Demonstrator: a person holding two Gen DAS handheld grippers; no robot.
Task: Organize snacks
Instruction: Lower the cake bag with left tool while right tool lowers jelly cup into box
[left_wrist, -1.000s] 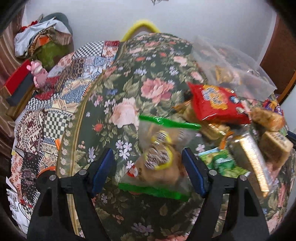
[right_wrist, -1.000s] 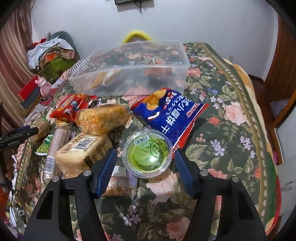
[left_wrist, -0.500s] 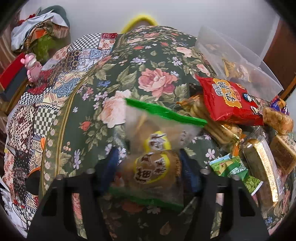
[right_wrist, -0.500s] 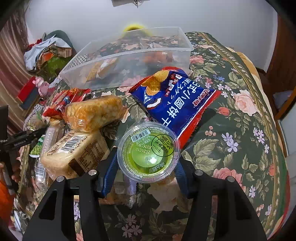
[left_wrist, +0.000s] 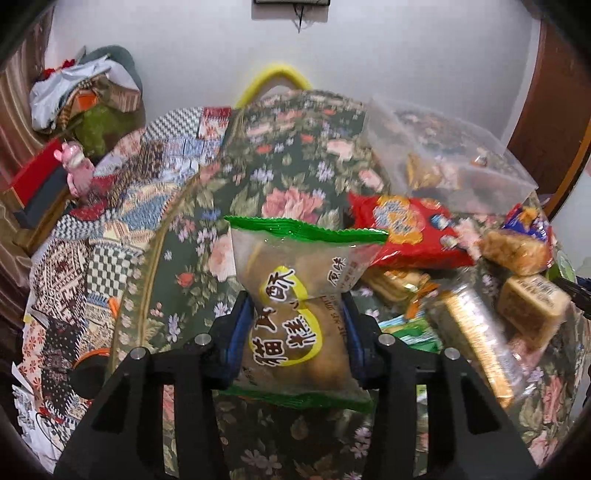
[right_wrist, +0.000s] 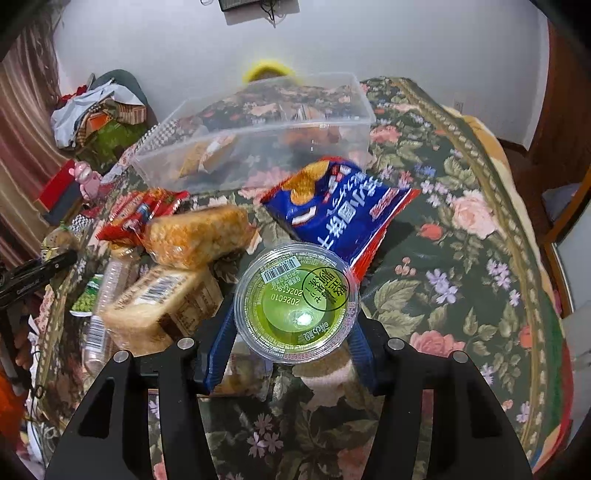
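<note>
Pastry bag, clear with green sealed ends, sits low centre of the left view, lifted off the cloth. My left gripper has just been closing and its blue pads press the bag's two sides; the bag's top edge stands up and away from me, and the lower seal hangs under the fingers.

Green jelly cup fills low centre of the right view, foil lid facing the camera. My right gripper is clamped on it, pads against the cup's wall on both sides below the rim.

Around them, on the same dark floral cloth: a blue chip bag just behind the cup, a wrapped rice cake and a boxy cake to the cup's left, a red packet right of the pastry bag. A clear tub sits beyond the pile, upper centre of the right view, with a few packets already inside.

Left of the floral cloth a patchwork quilt runs down the left view. Plain white wall behind. A heap of clothes at upper left, a pink toy below it. Dark wooden door at the right edge.
</note>
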